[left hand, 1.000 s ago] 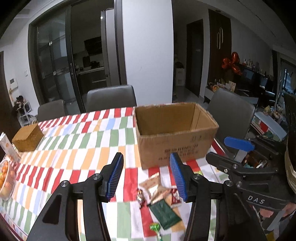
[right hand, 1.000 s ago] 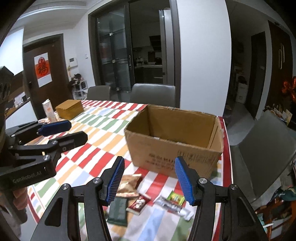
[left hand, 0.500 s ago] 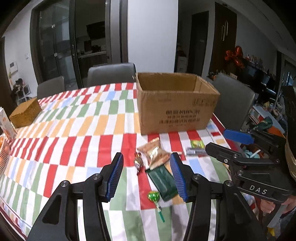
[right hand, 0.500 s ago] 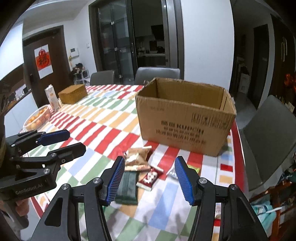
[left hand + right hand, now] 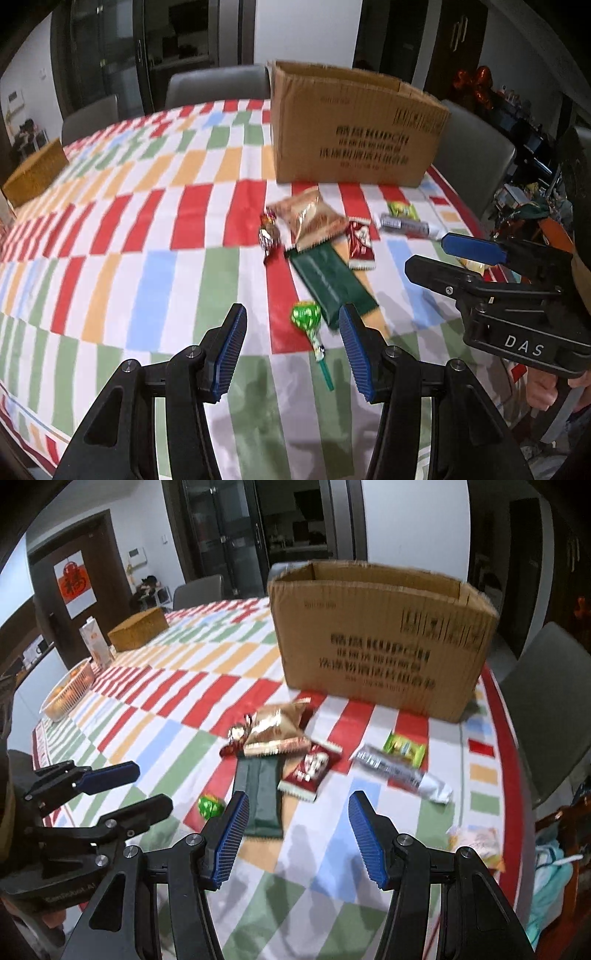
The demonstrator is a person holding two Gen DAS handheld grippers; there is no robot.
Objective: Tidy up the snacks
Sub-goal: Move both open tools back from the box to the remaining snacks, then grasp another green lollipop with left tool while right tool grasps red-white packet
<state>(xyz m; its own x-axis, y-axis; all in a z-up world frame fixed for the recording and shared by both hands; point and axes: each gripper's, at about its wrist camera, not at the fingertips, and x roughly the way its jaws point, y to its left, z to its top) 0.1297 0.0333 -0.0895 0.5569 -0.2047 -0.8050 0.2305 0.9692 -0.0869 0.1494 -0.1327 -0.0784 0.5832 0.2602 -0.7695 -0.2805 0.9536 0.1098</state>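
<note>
Left tool: jaws apart and holding nothing; it hangs low over the near edge of the counter with the green lollipop lying between its pads, which looks like lining up for a pick.
Right tool: jaws apart and holding nothing, just above the cloth, aimed at the near end of the snack pile; the dark green bar reaches toward its left pad.
Snacks: all loose on the counter in front of the box, none lifted; the tan bag overlaps the far end of the dark green bar, the red packet lies beside them, and the silver wrapper and small green packet lie further right.
Cardboard box: open-topped, standing just behind the pile, likely the place the snacks go; its inside is hidden from here.
Likely reason for spacing: each tool faces its own side of the pile, so the two can work without crossing.
Risk: the overlapping bag may drag when the bar is pulled.
</note>
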